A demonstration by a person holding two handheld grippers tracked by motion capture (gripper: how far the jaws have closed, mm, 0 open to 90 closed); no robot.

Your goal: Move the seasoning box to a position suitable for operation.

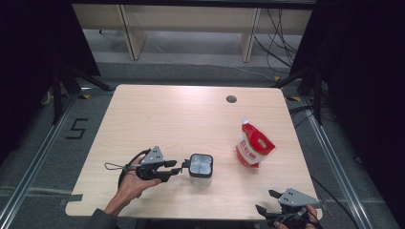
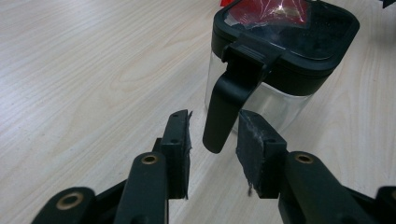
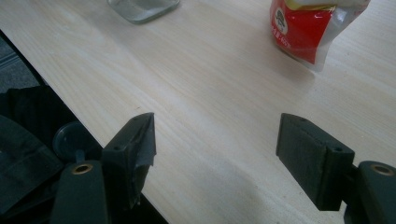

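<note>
1. Standing in the lower middle of the high view, the glass jar (image 1: 200,166) rests upright on the light wooden tabletop (image 1: 157,119); it has a clear body and a black square lid (image 2: 299,44).
2. The left tool (image 1: 177,168) is at the lower left of the high view, held by a hand (image 1: 133,183) that comes in from the bottom edge, and it points to the right, toward the jar.
3. In the left gripper view, the black latch lever (image 2: 224,109) of the lid hangs down the side of the jar, and its lower end is between the two jaws.
4. The jaws of the left tool are apart; there is a small gap on each side of the lever, so they are around it but not pressing on it.
5. The right tool (image 1: 267,201) is at the lower right corner of the high view, near the front edge of the tabletop, well apart from the jar.
6. In the right gripper view its jaws stand wide apart with bare wood between them, holding nothing.
7. A red and white pouch (image 1: 254,145) stands on the tabletop at the right of the middle in the high view, near the jar but not touching it.
8. In the right gripper view the pouch is at the upper right, and the bottom of the jar is at the upper left.
</note>
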